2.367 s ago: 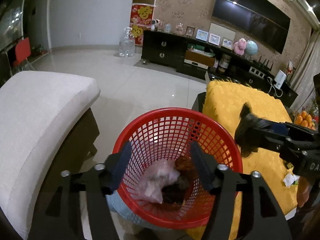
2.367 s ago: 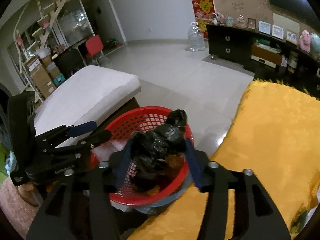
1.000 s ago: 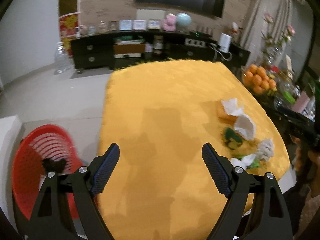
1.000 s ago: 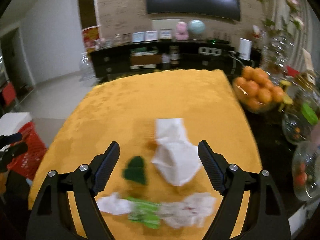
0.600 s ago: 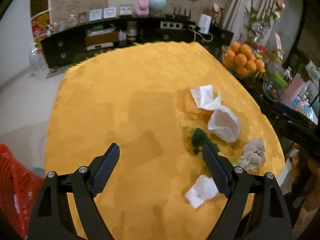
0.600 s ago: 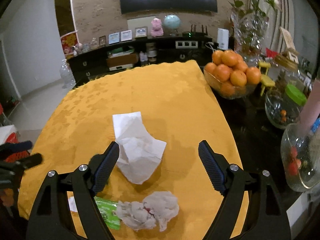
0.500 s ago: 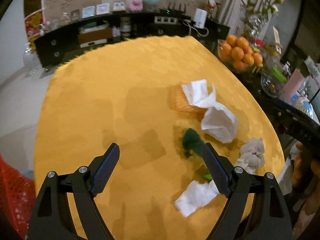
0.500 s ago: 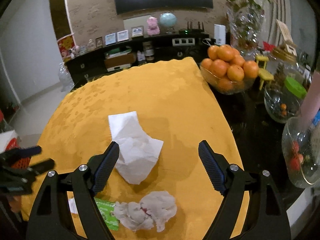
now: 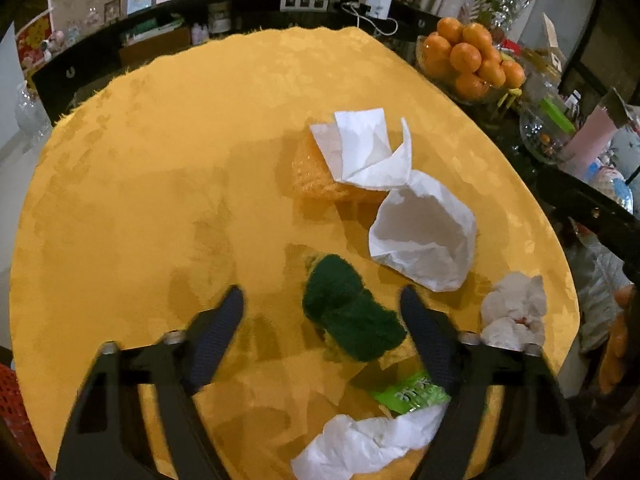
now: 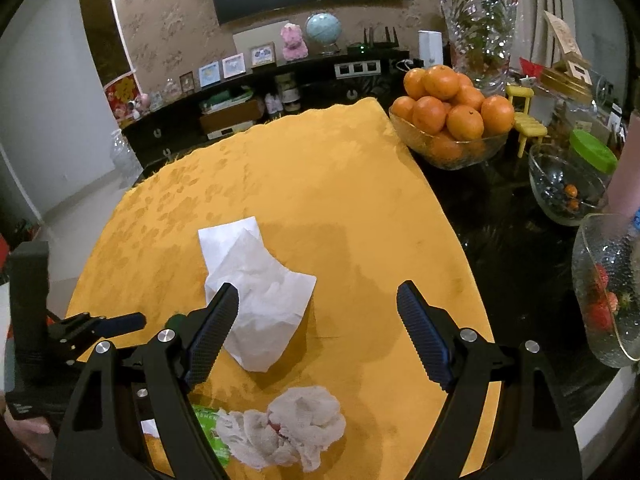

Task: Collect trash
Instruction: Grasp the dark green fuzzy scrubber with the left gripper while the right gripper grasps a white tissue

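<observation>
Left claw (image 9: 320,304): I am holding it wide open, empty, with the dark green fuzzy wad (image 9: 350,314) lying between its fingers.
Right claw (image 10: 318,300): I am holding it spread open, gripping nothing, over the flat white paper napkin (image 10: 260,292).
Nearby: crumpled white tissue ball (image 10: 296,426) and green wrapper (image 9: 412,394) are lying on the yellow-clothed counter (image 9: 160,184).

A glass bowl of oranges (image 10: 452,120) sits beside the yellow tablecloth (image 10: 320,184).

Dark sideboard (image 10: 320,76) — patterned wall (image 10: 168,12)
</observation>
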### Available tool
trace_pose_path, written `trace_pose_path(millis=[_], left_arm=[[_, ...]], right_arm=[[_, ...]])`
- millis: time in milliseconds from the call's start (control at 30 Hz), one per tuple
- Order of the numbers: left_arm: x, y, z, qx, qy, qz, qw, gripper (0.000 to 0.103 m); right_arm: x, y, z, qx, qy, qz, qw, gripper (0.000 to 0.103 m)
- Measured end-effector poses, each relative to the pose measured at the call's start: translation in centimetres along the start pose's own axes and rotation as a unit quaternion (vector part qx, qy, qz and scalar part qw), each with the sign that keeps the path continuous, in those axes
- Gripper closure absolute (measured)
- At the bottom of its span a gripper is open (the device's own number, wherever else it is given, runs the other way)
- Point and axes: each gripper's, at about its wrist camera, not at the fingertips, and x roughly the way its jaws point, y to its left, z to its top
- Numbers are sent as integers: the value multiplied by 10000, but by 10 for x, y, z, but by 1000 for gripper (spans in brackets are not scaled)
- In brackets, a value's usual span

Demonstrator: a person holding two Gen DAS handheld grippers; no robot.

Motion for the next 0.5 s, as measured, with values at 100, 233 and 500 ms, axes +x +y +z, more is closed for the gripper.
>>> trace_pose_path(millis=[100, 233, 500], left_arm=[[1, 5, -1, -117, 26, -244, 9996, 65], [-5, 3, -3, -9, -72, -266, 9996, 71], [-34, 17, -10, -144, -367, -243, 9989, 72]], right_arm=[[5, 2, -1, 10, 81, 59, 9999, 24], [12, 7, 0, -10, 187, 254, 9995, 24], [37, 30, -3, -361, 552, 358, 9972, 24]])
